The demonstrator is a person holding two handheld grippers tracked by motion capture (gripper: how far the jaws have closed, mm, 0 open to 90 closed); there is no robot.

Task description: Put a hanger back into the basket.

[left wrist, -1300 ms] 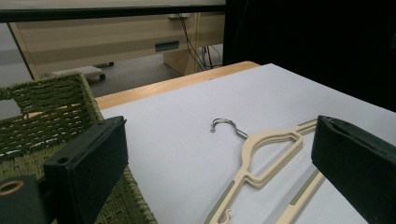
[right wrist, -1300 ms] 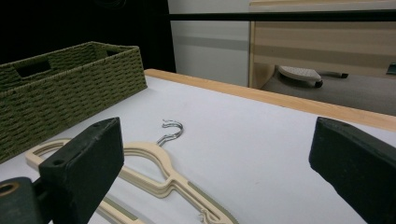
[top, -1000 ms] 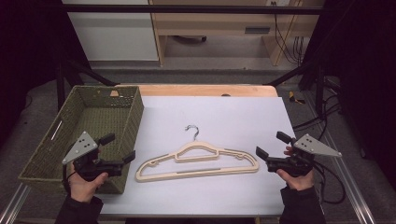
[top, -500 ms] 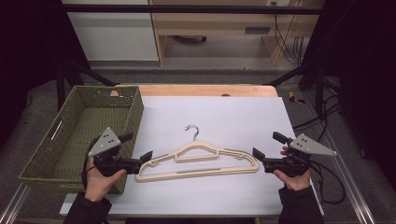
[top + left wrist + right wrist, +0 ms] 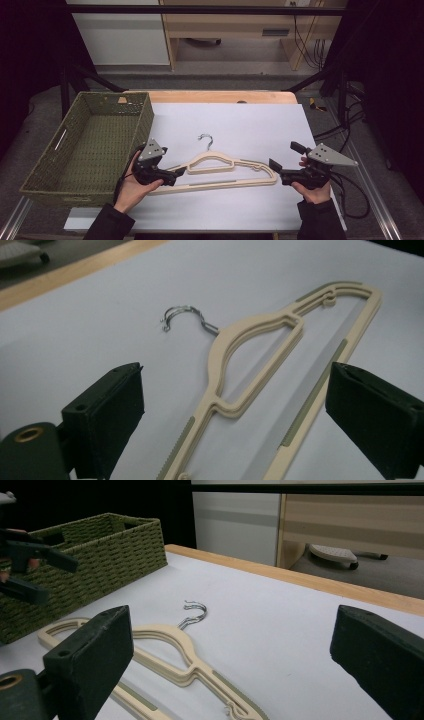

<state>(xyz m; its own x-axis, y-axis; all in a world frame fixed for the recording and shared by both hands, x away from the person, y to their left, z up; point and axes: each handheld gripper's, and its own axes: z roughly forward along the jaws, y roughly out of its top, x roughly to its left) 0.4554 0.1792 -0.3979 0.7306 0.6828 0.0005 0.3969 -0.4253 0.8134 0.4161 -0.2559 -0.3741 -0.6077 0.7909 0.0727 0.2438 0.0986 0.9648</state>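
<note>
White sheeting (image 5: 240,120) covers the table, and a cream plastic hanger (image 5: 220,172) lies flat on it, metal hook (image 5: 205,140) pointing toward the far edge. At the hanger's left end sits the left gripper (image 5: 172,176), jaws wide apart and straddling that end without touching it. Just off the hanger's right end the right gripper (image 5: 275,170) waits, jaws likewise spread and empty. Left of the hanger stands a green woven basket (image 5: 145,120), close beside the left hand (image 5: 131,187). Nothing lies between either gripper and the hanger.
</note>
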